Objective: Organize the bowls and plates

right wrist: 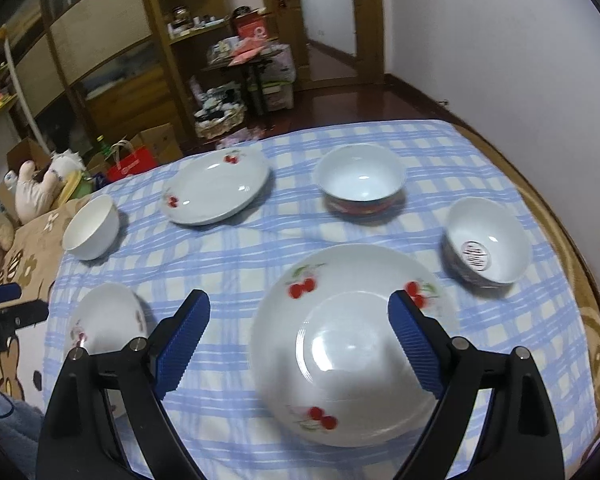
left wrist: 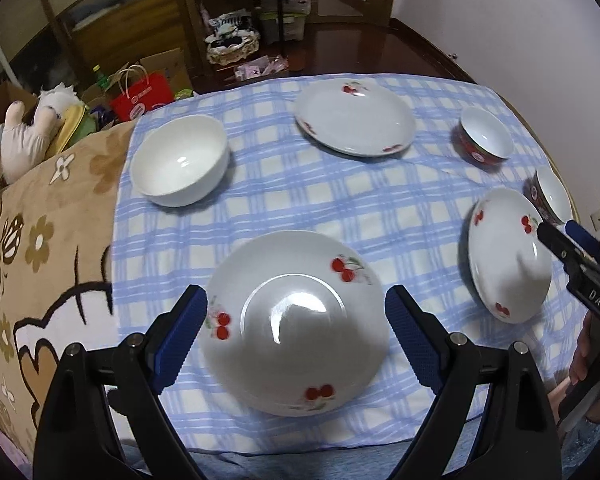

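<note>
1. Left gripper [left wrist: 296,312] spread wide, holding nothing; cherry plate [left wrist: 292,324] lies flat right between and under its fingers, centred.
2. Right gripper [right wrist: 299,312] also wide, empty; second cherry plate [right wrist: 354,344] sits ahead, offset toward its right finger [right wrist: 414,344].
3. Beyond the fingers: white bowl [left wrist: 180,160], far plate [left wrist: 354,118], red bowl [left wrist: 485,136].
4. Judgement: each gripper is nearest its own plate; left better aligned.

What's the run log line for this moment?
left tongs: open over near cherry plate | right tongs: open over right cherry plate | nothing held
</note>
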